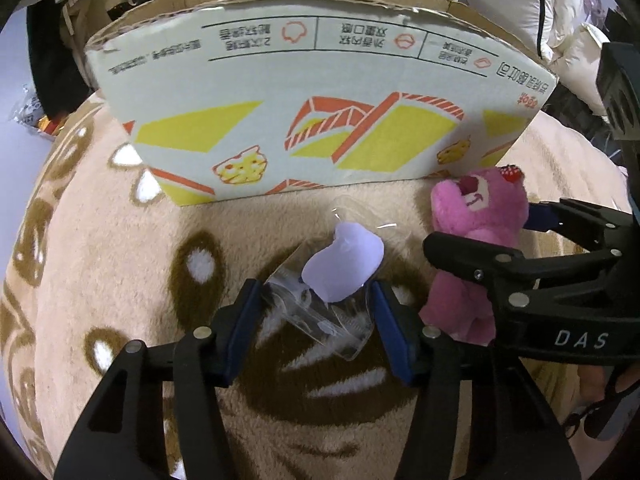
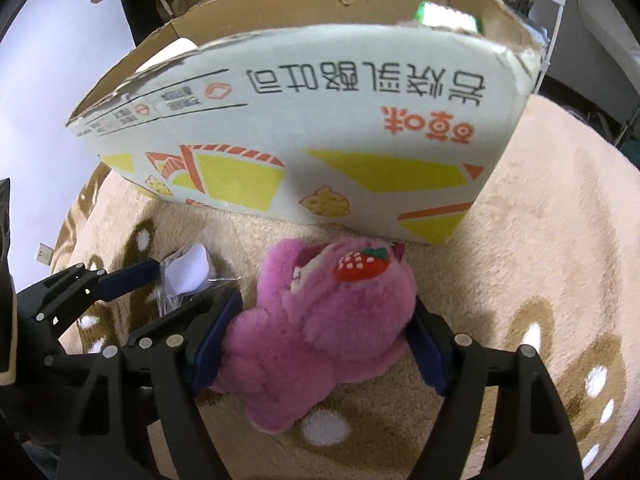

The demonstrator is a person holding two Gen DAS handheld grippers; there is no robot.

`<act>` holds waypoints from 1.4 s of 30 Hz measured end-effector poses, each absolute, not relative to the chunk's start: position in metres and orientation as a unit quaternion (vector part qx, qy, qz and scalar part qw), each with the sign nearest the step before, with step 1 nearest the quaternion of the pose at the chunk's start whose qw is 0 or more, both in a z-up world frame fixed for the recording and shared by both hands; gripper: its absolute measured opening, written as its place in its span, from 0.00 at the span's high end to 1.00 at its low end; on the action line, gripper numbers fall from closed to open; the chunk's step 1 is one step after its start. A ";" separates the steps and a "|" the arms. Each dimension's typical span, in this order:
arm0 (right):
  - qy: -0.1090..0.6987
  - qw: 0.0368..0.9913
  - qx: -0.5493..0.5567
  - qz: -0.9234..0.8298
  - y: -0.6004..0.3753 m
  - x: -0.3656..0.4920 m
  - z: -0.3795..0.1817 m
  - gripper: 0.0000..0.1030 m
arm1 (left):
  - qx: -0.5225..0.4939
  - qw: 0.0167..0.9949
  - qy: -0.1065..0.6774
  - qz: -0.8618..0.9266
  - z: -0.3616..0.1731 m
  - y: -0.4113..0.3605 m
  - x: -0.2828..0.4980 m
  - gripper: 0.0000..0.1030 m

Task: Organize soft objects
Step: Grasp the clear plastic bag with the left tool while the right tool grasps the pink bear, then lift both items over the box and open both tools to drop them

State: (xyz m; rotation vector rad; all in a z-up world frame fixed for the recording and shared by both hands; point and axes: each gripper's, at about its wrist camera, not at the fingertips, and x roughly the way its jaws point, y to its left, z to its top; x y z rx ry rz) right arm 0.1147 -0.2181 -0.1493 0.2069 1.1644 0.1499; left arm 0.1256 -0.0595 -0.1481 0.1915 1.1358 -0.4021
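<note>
Where right tool (image 2: 316,344) clamps, pink bear (image 2: 320,320) between

One pink plush bear (image 2: 320,332), one clear-wrapped white toy (image 1: 340,268), one cardboard box (image 1: 312,120).

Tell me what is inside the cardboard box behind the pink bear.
Through the cardboard box's open top only bare brown inner walls and something green at the far rim show. Its front wall hides the floor and any contents.

Home room: plush bear-print blanket (image 1: 120,264), pillows (image 1: 516,4), cluttered shelves behind.
</note>
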 end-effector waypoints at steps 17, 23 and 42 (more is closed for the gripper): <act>0.484 0.869 0.089 0.058 -0.223 0.084 -0.117 0.21 | 0.069 0.870 0.472 -0.122 -0.096 -0.026 0.090 0.46; 0.442 0.891 0.090 0.055 -0.229 0.068 -0.087 0.21 | 0.063 0.887 0.440 -0.127 -0.074 -0.029 0.070 0.46; 0.286 0.953 0.077 0.059 -0.237 0.040 0.008 0.21 | 0.070 0.959 0.257 -0.099 0.014 -0.016 0.044 0.46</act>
